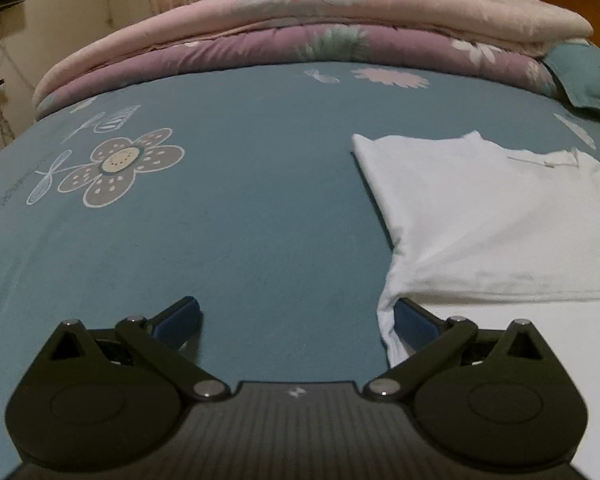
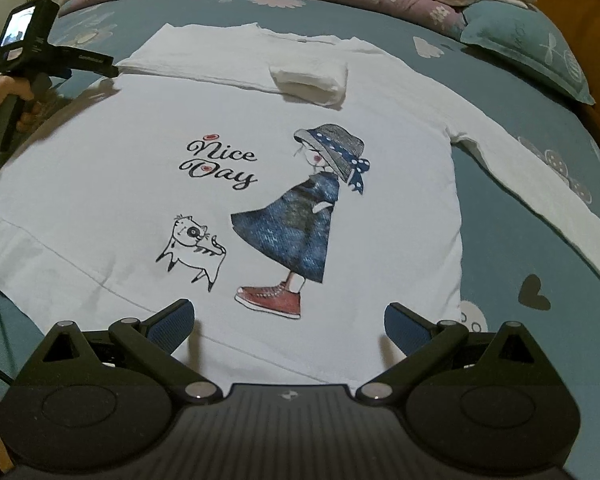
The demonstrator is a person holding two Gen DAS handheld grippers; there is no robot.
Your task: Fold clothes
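Observation:
A white long-sleeved shirt (image 2: 260, 128) lies flat on the blue bedsheet (image 1: 220, 220), print side up: "Nice Day", a girl in a hat and a cat. One sleeve is folded across the chest, its cuff (image 2: 310, 80) near the collar. The other sleeve (image 2: 540, 200) stretches out to the right. My right gripper (image 2: 290, 328) is open over the hem, nothing between its fingers. My left gripper (image 1: 296, 320) is open at the shirt's (image 1: 480, 216) left edge, its right finger (image 1: 414, 324) against a bunched bit of fabric. In the right wrist view, the left gripper (image 2: 110, 67) sits at the shoulder.
Folded pink and purple quilts (image 1: 300, 20) lie stacked across the far side of the bed. A blue pillow (image 2: 532, 52) sits at the back right by a wooden headboard (image 2: 580, 0). A hand (image 2: 4, 96) holds the left tool. Bare sheet spreads left of the shirt.

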